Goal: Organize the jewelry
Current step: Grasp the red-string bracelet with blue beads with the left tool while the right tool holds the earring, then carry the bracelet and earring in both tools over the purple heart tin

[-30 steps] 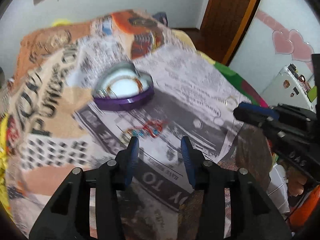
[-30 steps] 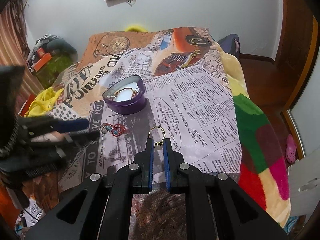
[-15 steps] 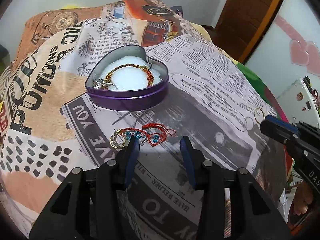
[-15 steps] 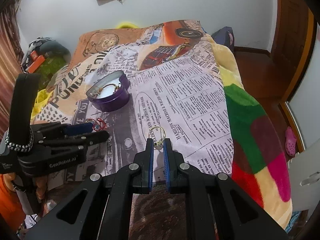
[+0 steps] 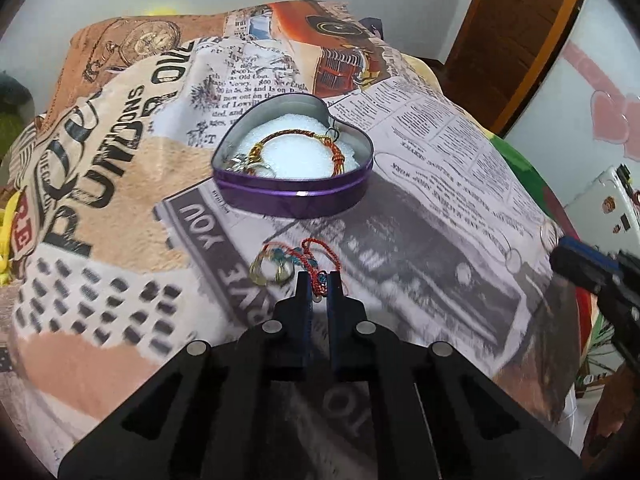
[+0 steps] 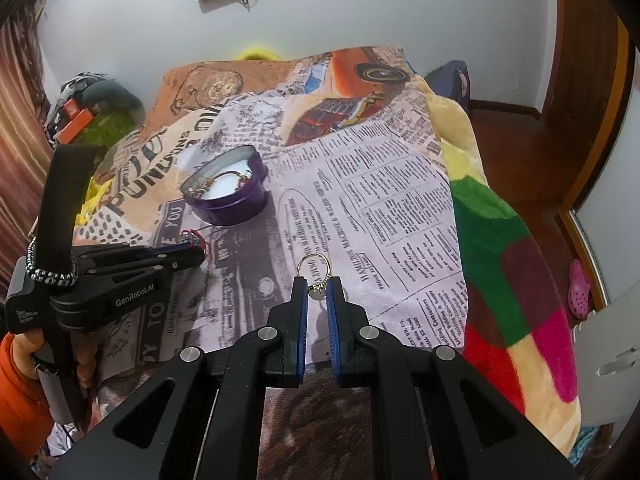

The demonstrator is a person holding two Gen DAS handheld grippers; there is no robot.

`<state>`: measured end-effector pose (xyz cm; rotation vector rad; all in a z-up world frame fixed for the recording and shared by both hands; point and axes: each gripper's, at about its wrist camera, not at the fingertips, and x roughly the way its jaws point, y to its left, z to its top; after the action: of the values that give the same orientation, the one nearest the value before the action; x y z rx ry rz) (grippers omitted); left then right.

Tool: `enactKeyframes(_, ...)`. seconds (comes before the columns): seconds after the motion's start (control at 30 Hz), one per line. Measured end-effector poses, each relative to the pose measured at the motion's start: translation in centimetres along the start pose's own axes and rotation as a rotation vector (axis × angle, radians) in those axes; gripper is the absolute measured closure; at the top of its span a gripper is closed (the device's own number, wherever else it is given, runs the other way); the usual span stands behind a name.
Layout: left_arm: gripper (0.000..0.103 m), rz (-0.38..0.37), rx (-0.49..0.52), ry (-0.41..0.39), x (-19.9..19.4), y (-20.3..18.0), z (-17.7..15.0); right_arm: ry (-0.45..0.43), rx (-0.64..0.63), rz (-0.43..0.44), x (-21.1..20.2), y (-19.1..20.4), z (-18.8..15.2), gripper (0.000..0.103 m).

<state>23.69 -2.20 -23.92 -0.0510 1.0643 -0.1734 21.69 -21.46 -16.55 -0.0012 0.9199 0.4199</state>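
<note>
A purple heart-shaped tin [image 5: 296, 196] with white padding holds an orange-gold bracelet [image 5: 320, 140]; it also shows in the right wrist view [image 6: 228, 196]. A red cord bracelet with blue beads and gold rings [image 5: 292, 260] lies on the blanket in front of the tin. My left gripper [image 5: 319, 286] is shut on the red cord bracelet; it shows from the side in the right wrist view [image 6: 188, 254]. My right gripper [image 6: 316, 290] is shut on a gold ring earring [image 6: 314, 266] over the newspaper-print blanket [image 6: 380, 200]. The right gripper's blue tip [image 5: 576, 260] shows at the left view's right edge.
The blanket covers a bed whose right edge [image 6: 520, 280] drops to a wooden floor. A wooden door [image 5: 512, 32] and a white appliance [image 5: 600, 204] stand to the right. Clutter [image 6: 88, 112] lies at the far left by a curtain.
My left gripper has moved forward to the red cord bracelet and closed from wide open onto it. The right gripper stays shut on the earring, shifted slightly.
</note>
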Motion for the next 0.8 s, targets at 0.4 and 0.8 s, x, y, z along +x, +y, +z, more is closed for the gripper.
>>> enactKeyframes(0.4, 0.098, 0.0, 0.056, -0.146, -8.8, 0.6, -0.8, -0.048, -0.037, 0.006, -2.2, 2.8, 0.7, 0.095)
enactKeyframes(0.8, 0.098, -0.016, 0.074, -0.312, -14.7, 0.7, 1.6, -0.102, -0.085, 0.014, -3.1, 5.5, 2.8, 0.095)
